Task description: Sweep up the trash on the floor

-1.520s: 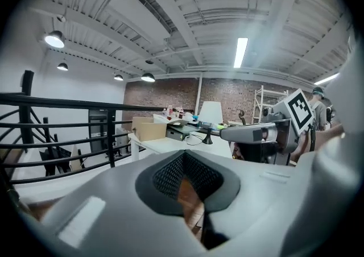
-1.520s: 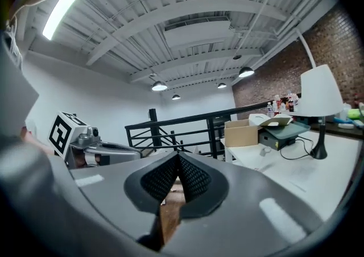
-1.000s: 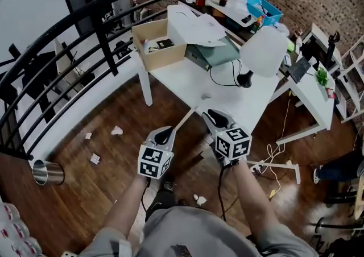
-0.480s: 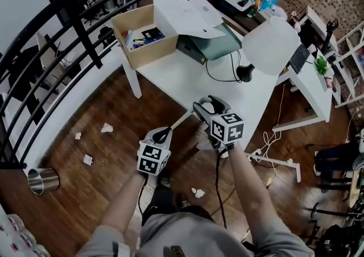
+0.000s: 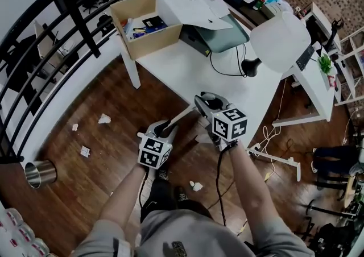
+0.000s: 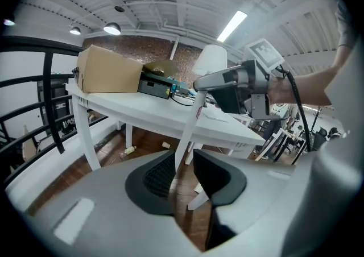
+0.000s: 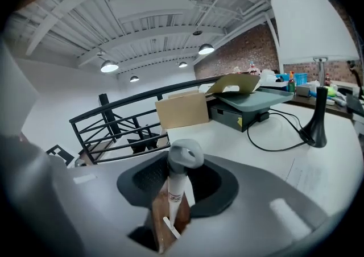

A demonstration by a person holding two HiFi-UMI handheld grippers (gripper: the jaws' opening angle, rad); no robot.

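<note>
White broom handle (image 5: 183, 116) clamped between jaws; left gripper (image 6: 183, 166) just easing, right gripper (image 7: 177, 181) tightening.

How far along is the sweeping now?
Nothing looks swept yet: paper scraps lie scattered on the floor. In hand: the white handle; the right gripper, jaws just closing, clamps it near its grey cap; the left gripper, jaws just opened wider, holds it lower down. All sweeping remains.
</note>
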